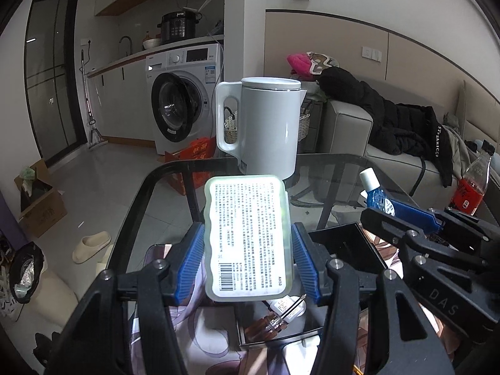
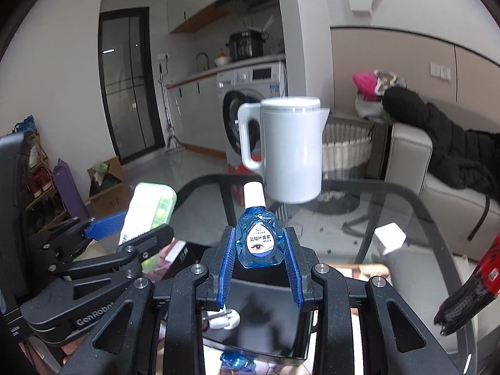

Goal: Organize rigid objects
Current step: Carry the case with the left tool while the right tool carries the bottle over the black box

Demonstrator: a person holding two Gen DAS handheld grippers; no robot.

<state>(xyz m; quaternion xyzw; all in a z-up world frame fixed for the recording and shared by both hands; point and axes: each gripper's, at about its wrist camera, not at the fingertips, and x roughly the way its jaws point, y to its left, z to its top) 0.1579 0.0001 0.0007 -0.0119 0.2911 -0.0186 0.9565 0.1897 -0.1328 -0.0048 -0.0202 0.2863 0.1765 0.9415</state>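
Left gripper (image 1: 248,256) clamps the flat case (image 1: 248,237); right gripper (image 2: 261,250) clamps the eye-drop bottle (image 2: 257,237); lower each squarely into the black tray (image 2: 259,284).

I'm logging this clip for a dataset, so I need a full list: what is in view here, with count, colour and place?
flat case: 1, pale green with white printed label, held between the left gripper's pads
eye-drop bottle: 1, blue with white cap, held upright between the right gripper's pads
black tray: 1, black, below both grippers
screwdriver: 1, brown handle, in the tray
kettle: 1, white, far side of the glass table
drink bottle: 1, red label, table's right edge
washing machine: 1, white, behind
sofa: 1, grey, right, black coat on it
left gripper: black, blue pads
right gripper: black, blue pads
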